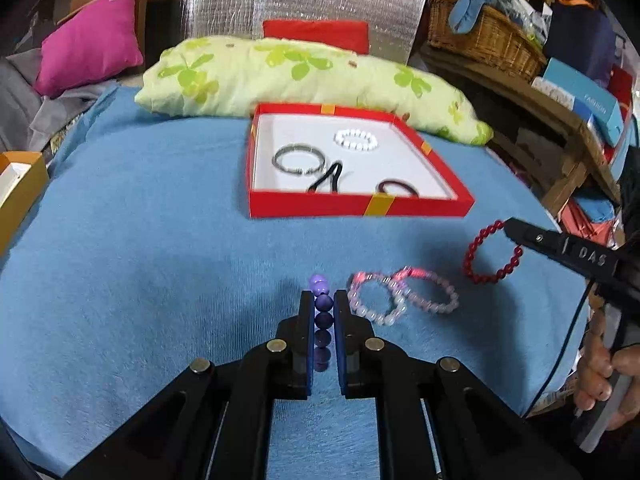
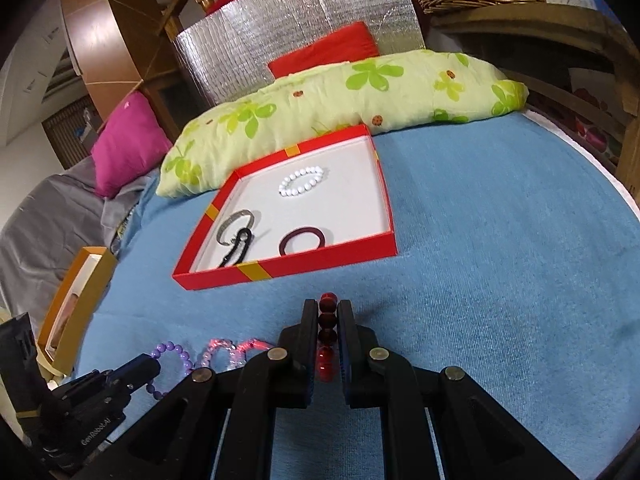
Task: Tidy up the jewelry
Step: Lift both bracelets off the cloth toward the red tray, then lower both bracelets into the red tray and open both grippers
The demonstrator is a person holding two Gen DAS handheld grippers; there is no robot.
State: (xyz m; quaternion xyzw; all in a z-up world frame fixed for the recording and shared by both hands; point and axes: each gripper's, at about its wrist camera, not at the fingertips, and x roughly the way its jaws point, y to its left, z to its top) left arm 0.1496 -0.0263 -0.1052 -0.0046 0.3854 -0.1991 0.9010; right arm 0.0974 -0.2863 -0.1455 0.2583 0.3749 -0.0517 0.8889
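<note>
From the left wrist, the left gripper (image 1: 323, 300) is clamped on the purple bead bracelet (image 1: 322, 312) near the red tray (image 1: 360, 205), and from the right wrist, the right gripper (image 2: 327, 308) pinches the red bead bracelet (image 2: 327, 330) just short of that tray (image 2: 288, 266).

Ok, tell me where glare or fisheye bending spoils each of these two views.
Left wrist view: a pink-red glare washes out the tops of the pink bracelets, and the red box looks bowed. Right wrist view: the silver foil panel shines, the blue cloth curves at the edge, and the pink bracelets glow too.
</note>
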